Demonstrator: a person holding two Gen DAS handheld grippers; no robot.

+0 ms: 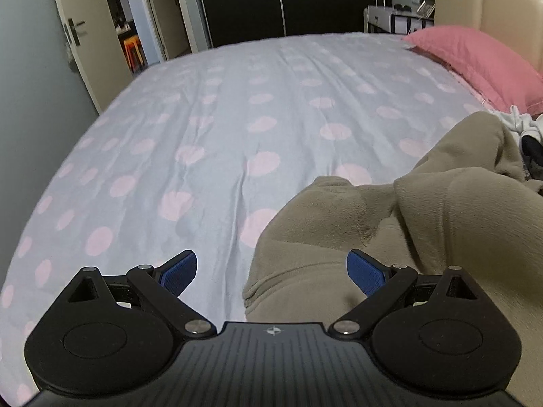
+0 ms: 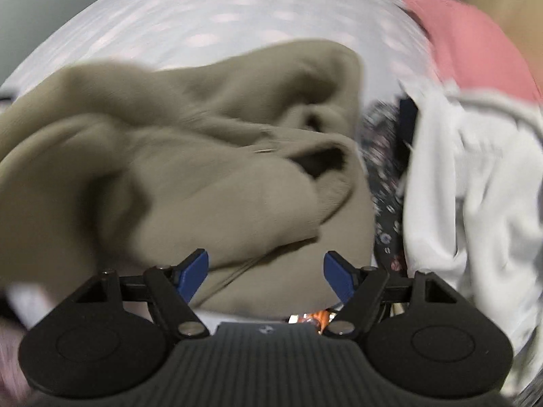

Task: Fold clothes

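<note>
A crumpled khaki fleece garment (image 1: 390, 224) lies bunched on the bed at the lower right of the left wrist view. My left gripper (image 1: 271, 271) hovers open over its near left edge, blue pads wide apart with nothing between them. In the blurred right wrist view the same khaki garment (image 2: 190, 156) fills the centre in loose folds. My right gripper (image 2: 266, 273) is open just above its near hem, holding nothing.
The bed sheet (image 1: 203, 129) is pale grey with pink dots. A pink pillow (image 1: 475, 57) lies by the beige headboard (image 1: 492, 3). White clothing (image 2: 468, 186) and a dark floral piece (image 2: 383, 156) are piled right of the khaki garment. An open door (image 1: 78, 34) stands far left.
</note>
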